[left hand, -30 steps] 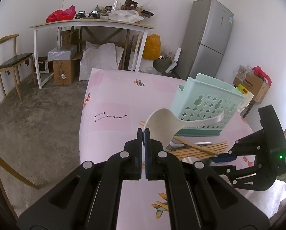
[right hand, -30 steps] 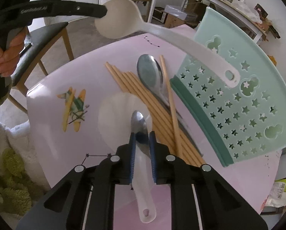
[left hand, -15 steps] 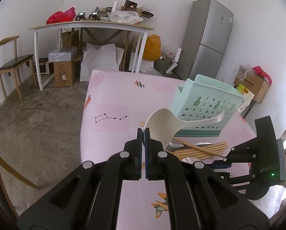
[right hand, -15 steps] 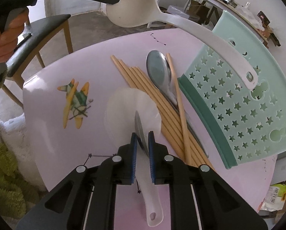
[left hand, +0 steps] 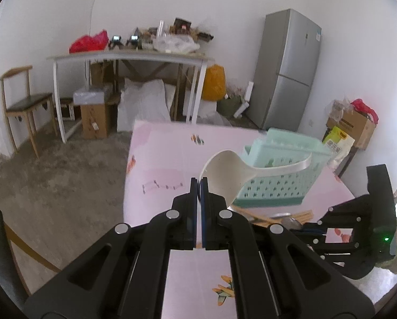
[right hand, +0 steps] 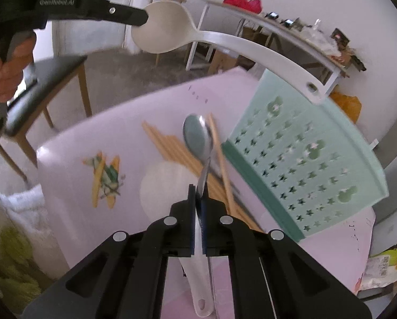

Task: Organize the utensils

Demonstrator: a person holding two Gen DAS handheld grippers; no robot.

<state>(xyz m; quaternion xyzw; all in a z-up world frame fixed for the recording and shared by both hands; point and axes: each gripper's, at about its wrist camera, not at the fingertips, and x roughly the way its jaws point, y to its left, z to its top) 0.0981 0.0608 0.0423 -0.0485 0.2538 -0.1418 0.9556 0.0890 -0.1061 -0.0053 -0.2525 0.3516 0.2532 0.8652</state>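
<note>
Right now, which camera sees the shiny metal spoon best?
The right wrist view: the metal spoon shows its whole bowl and handle, pinched in the right gripper. The left wrist view shows only a grey sliver beside the chopsticks.

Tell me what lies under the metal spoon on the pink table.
Wooden chopsticks lie in a bundle under the metal spoon. How many run beneath it is hidden by its bowl and handle.

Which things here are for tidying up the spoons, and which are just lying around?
For the job: white ladle in the left claw, metal spoon in the right claw, chopsticks, green basket.

Just lying around: fridge, chair, cardboard box.
</note>
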